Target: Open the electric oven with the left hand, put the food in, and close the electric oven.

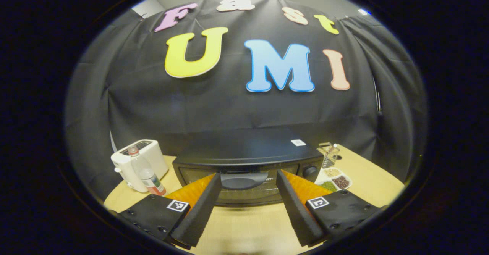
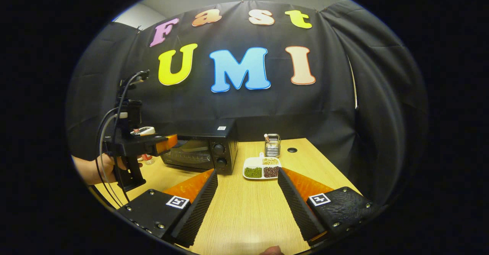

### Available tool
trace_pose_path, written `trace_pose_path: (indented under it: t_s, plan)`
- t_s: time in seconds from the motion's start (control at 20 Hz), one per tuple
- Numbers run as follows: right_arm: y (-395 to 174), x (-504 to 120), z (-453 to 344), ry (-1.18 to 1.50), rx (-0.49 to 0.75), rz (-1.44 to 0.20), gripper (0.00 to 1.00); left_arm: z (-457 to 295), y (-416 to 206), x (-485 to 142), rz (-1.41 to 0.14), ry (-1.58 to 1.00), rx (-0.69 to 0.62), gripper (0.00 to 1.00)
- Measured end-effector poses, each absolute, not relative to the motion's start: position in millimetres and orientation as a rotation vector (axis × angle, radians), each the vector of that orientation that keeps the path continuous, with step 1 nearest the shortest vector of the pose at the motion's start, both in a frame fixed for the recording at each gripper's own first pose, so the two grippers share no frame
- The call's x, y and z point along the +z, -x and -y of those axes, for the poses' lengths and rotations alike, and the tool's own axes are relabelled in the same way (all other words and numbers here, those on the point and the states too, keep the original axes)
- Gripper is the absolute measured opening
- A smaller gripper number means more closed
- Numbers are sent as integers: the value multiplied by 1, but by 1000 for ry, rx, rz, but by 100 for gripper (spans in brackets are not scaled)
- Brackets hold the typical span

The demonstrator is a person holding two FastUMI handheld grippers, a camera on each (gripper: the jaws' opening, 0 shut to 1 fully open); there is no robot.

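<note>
My left gripper [image 1: 248,180] is wide open and holds nothing. It points straight at the electric oven [image 1: 248,163], near its shut door. The oven sits on the wooden table [image 1: 248,228]. Beside the oven on one side stand a white toaster [image 1: 147,159] and a bottle [image 1: 147,173]. On its other side lies a food tray [image 1: 334,179] with three kinds of beans. My right gripper [image 2: 247,178] is open too, empty, over the table and well apart from the oven
</note>
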State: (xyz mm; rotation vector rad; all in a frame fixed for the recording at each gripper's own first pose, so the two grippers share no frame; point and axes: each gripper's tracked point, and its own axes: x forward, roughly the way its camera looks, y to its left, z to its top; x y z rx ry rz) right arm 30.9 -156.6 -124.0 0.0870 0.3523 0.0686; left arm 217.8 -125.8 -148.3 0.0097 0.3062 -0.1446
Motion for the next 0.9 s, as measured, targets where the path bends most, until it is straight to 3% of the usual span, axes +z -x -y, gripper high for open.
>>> trace_pose_path:
  t_s: [0.35,0.4,0.9]
  plan:
    - [-20,-83,172,-90,67,-259,98,102,-125,-48,-140,27,-75,97]
    - [-19,-78,171,-94,71,-246,98,94,-111,-39,-128,43,-59,100]
    - [8,-48,141,-109,79,-168,98,9,-17,1,-62,30,12,98]
